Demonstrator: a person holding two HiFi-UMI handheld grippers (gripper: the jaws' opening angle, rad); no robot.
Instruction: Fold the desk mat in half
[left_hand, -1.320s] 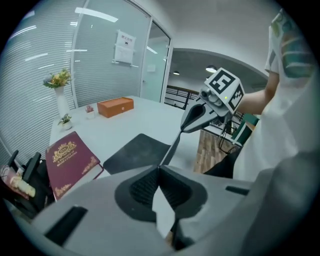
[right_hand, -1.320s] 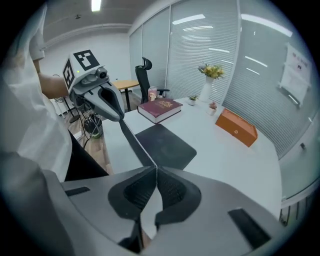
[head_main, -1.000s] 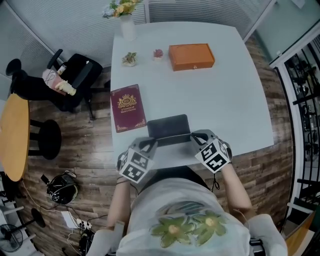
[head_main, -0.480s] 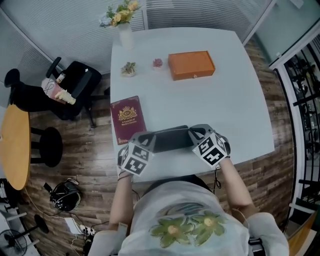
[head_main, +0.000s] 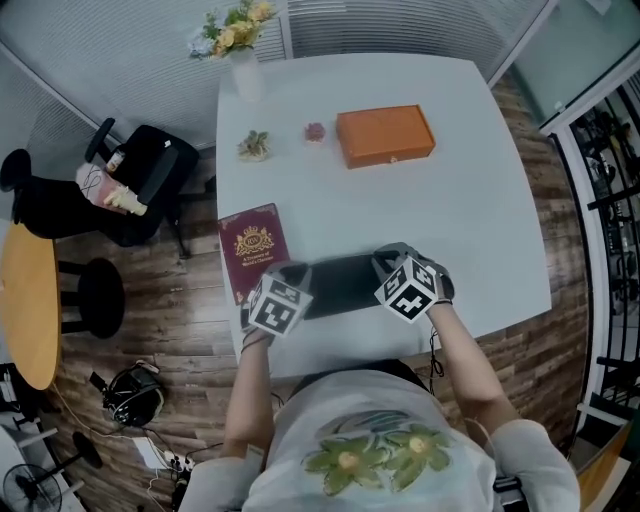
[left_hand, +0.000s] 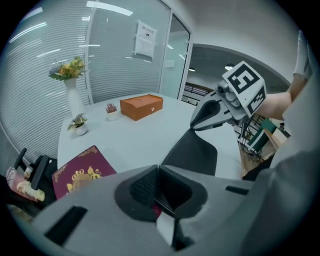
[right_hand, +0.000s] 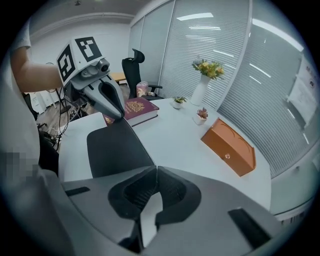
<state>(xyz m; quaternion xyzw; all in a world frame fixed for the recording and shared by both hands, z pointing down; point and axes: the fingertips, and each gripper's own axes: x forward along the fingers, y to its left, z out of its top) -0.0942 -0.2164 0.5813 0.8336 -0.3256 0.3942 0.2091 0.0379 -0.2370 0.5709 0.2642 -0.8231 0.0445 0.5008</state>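
On the table (head_main: 480, 200), by its near edge, the mat (head_main: 345, 282) runs long axis left-right. The left hand-held gripper (head_main: 293, 272) and right hand-held gripper (head_main: 384, 260) each pinch one near corner, lifted. The mat's far edge lies straight ahead, equally near both.

mat (head_main: 345, 283) 1 | book (head_main: 253, 250) 1 | box (head_main: 385, 135) 1 | vase (head_main: 243, 72) 1 | plants (head_main: 253, 146) (head_main: 316, 131) 2

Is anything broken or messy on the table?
Nothing is spilled or broken. Only the black desk mat looks odd: its near edge is pinched up off the white table by the left gripper and right gripper.
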